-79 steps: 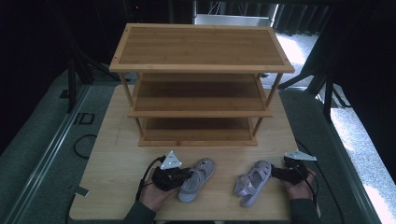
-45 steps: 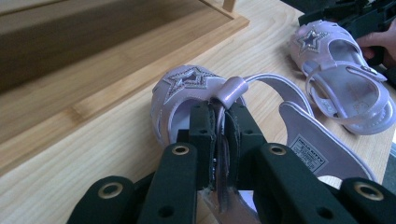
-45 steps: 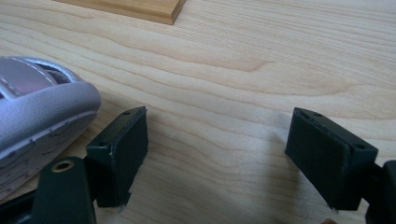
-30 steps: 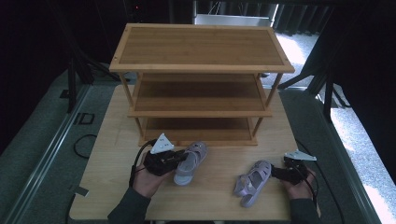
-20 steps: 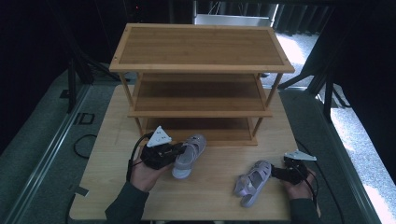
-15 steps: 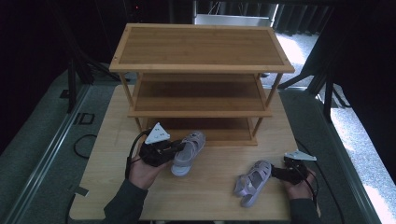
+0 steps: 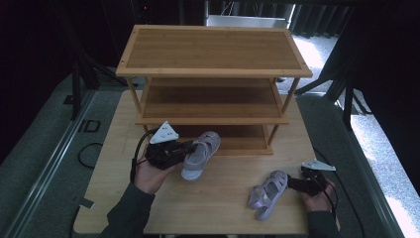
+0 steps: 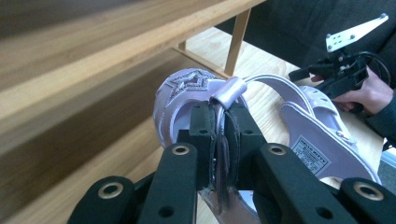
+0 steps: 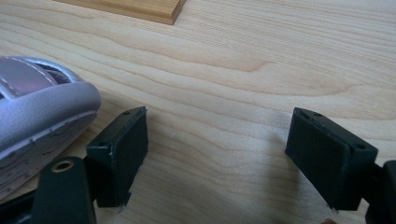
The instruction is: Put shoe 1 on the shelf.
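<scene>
High view: the left hand-held gripper (image 7: 190,147), clenched on the heel strap of the lilac sandal (image 7: 200,154), has lifted it off the worktop (image 7: 223,191) toward the rack (image 7: 213,99); shelving looks next. Toe toward the bottom shelf, long axis slanting toward the worktop's near edge. Right hand-held gripper (image 9: 215,154) released beside the second sandal (image 7: 267,194), near the near right corner.
</scene>
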Demonstrator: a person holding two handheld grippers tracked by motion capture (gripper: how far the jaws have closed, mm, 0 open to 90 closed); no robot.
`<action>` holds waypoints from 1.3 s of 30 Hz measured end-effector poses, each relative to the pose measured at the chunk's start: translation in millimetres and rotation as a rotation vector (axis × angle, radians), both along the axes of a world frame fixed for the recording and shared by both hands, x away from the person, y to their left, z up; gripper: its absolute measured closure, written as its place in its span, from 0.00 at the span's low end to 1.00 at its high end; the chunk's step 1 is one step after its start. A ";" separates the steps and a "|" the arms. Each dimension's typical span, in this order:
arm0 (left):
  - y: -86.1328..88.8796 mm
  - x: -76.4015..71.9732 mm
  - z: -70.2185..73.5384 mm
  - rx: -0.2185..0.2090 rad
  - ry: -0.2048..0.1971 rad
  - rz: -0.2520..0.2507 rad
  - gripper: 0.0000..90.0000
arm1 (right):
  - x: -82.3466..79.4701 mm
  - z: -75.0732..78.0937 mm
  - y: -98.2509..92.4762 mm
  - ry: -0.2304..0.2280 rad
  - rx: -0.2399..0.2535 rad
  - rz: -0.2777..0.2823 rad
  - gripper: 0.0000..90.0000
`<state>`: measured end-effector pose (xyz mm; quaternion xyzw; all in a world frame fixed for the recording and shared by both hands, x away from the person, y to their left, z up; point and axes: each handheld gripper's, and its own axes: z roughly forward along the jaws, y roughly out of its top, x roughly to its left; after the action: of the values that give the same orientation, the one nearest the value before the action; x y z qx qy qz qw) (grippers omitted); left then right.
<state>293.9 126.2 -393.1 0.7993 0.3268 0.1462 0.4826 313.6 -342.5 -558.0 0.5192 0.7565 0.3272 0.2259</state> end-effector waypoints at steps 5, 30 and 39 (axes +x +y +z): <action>-0.8 0.6 10.3 -0.002 -0.011 -0.035 0.92 | 0.0 0.0 0.0 0.000 -0.001 0.000 0.23; -1.9 11.2 52.2 -0.022 -0.091 -0.014 0.92 | 0.1 0.0 0.0 -0.001 -0.001 0.000 0.23; -4.6 22.1 52.5 -0.028 -0.099 0.033 0.92 | 0.1 -0.1 -0.1 -0.001 -0.001 0.000 0.23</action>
<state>316.1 121.7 -340.6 0.7789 0.3176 0.1888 0.5068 313.7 -342.6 -558.0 0.5188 0.7566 0.3273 0.2265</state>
